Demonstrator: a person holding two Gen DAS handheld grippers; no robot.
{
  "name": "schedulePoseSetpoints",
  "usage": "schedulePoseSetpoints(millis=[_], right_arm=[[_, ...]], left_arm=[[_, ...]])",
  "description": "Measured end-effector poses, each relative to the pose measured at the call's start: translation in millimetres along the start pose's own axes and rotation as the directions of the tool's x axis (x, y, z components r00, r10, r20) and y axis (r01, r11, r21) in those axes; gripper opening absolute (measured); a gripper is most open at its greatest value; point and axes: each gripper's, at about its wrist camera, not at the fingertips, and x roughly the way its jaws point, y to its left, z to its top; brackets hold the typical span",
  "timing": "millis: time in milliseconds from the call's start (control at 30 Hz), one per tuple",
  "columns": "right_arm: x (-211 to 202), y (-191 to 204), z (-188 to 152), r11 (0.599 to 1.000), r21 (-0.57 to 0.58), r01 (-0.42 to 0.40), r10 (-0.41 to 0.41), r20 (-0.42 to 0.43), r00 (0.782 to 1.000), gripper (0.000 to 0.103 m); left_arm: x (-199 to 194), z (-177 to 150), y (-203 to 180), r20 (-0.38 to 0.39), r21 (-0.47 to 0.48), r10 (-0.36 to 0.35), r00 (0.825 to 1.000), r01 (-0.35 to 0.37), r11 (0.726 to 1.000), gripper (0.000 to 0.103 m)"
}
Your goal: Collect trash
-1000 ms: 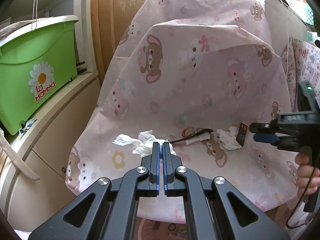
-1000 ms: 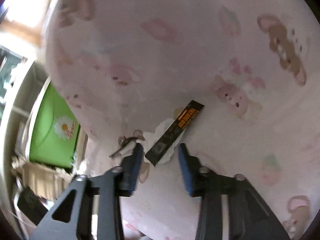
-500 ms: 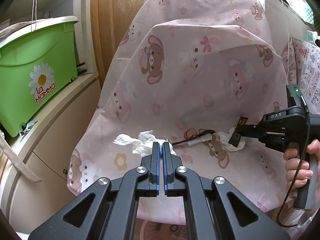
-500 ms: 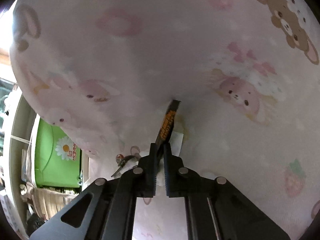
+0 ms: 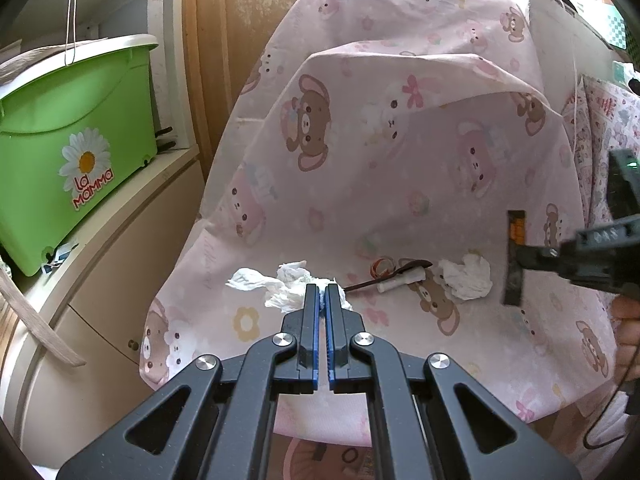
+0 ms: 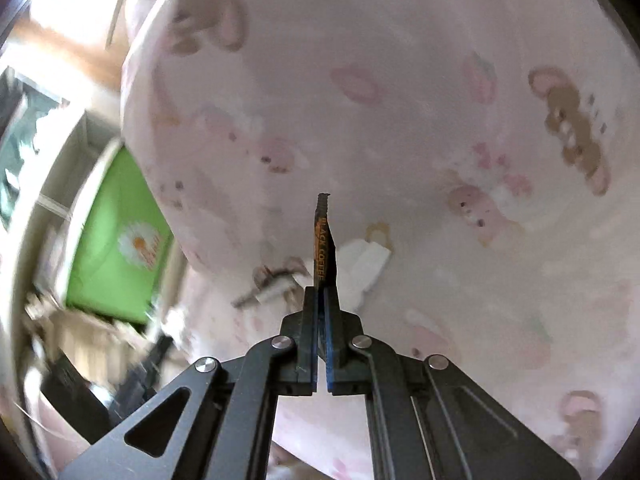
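Observation:
My right gripper is shut on a black coffee sachet and holds it upright above the pink bear-print cloth. In the left wrist view the sachet hangs from the right gripper at the right. My left gripper is shut and empty, just in front of a crumpled white tissue. A second white tissue, a dark spoon, a white tube and an orange ring lie on the cloth.
A green lidded bin with a daisy label stands on a beige cabinet at the left. The cloth drapes over a seat back. More patterned fabric is at the right.
My right gripper closed on the coffee sachet and lifted it off the cloth, moving right and away from the tissue. My left gripper has stayed put, shut.

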Motion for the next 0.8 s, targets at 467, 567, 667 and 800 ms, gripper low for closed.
schedulePoseSetpoints(millis=[467,567,667,800], right_arm=[[-2.9,31.4,-37.6,0.842,-0.389,0.375,-0.418,-0.029,0.908,0.003],[13.4,35.2,-41.3,0.801,-0.425,0.421,-0.468,-0.008,0.884,0.006],[32.5,40.8,-49.8,0.733,-0.48,0.481,-0.537,0.026,0.843,0.023],[43.6,54.5,-63.8,0.675,-0.541,0.502,-0.542,0.096,0.835,0.08]], left_arm=[[1.1,-2.9,-4.4,-0.008,0.019,0.02,1.0,-0.02,1.0,0.002],[0.7,-3.1,-5.4,-0.006,0.022,0.019,1.0,-0.019,1.0,0.003],[0.5,-3.1,-5.6,-0.004,0.026,0.021,1.0,-0.021,0.999,0.002],[-1.0,-2.9,-4.2,-0.001,0.023,0.021,1.0,-0.021,1.0,0.003]])
